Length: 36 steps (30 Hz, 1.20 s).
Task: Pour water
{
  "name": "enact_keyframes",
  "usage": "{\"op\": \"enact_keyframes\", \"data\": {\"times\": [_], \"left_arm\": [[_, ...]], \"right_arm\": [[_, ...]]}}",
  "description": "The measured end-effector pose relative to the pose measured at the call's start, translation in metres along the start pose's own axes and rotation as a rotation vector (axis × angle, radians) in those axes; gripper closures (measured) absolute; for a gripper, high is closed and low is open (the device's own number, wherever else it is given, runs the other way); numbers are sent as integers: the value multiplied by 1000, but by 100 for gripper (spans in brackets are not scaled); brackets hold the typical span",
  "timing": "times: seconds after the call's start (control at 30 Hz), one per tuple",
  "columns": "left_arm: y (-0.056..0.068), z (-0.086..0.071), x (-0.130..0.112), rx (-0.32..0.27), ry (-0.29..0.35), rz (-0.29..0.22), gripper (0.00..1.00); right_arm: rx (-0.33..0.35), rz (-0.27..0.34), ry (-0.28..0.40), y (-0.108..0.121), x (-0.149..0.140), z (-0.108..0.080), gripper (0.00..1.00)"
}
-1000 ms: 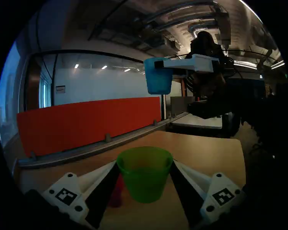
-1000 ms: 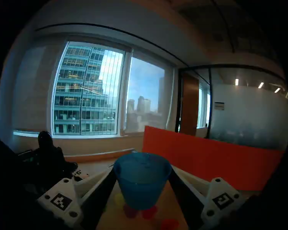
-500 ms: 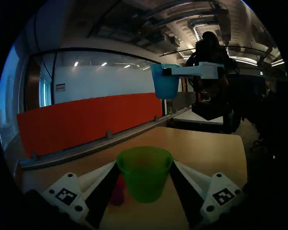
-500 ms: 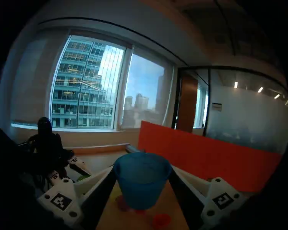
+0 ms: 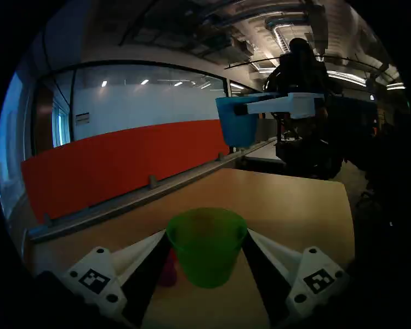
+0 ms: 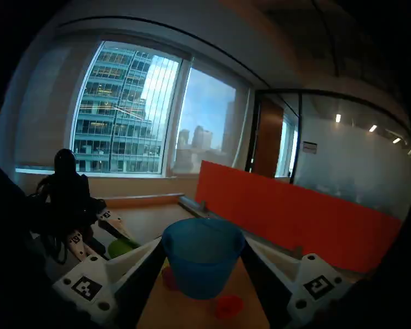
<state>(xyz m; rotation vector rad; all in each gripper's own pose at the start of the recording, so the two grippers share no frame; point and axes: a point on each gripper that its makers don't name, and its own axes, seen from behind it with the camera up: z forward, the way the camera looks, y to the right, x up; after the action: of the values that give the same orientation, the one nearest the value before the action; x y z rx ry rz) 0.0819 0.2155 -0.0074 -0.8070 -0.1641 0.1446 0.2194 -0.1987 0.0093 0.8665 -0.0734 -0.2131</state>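
In the left gripper view my left gripper [image 5: 206,257] is shut on a green cup [image 5: 206,247], held upright over the wooden table [image 5: 293,203]. Farther off, the blue cup [image 5: 237,120] hangs in the air, held by the right gripper [image 5: 285,104] with a person behind it. In the right gripper view my right gripper [image 6: 203,268] is shut on the blue cup [image 6: 203,263], upright and above the table. The other gripper [image 6: 104,225] with the green cup [image 6: 119,248] appears at lower left.
An orange partition [image 5: 123,159] runs along the table's far edge with a rail below it. Small red and yellowish objects [image 6: 227,305] lie on the table under the blue cup; a magenta one [image 5: 169,267] sits by the green cup. Large windows [image 6: 129,120] stand beyond.
The right gripper with the blue cup has moved lower and drifted rightward in the left gripper view. In the right gripper view the scene shifted, bringing the green cup and left gripper into sight.
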Motion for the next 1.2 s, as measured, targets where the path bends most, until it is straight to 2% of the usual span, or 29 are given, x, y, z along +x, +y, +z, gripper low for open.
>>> {"op": "enact_keyframes", "data": {"times": [0.43, 0.97, 1.2], "left_arm": [[0, 9, -33, -21, -114, 20, 13], [-3, 13, -68, -49, -209, 22, 13], [-5, 14, -82, -53, -245, 20, 13]], "right_arm": [[0, 17, -72, 2, -53, -1, 6], [45, -1, -170, -10, -111, 8, 6], [63, 17, -209, -14, -136, 13, 6]]}}
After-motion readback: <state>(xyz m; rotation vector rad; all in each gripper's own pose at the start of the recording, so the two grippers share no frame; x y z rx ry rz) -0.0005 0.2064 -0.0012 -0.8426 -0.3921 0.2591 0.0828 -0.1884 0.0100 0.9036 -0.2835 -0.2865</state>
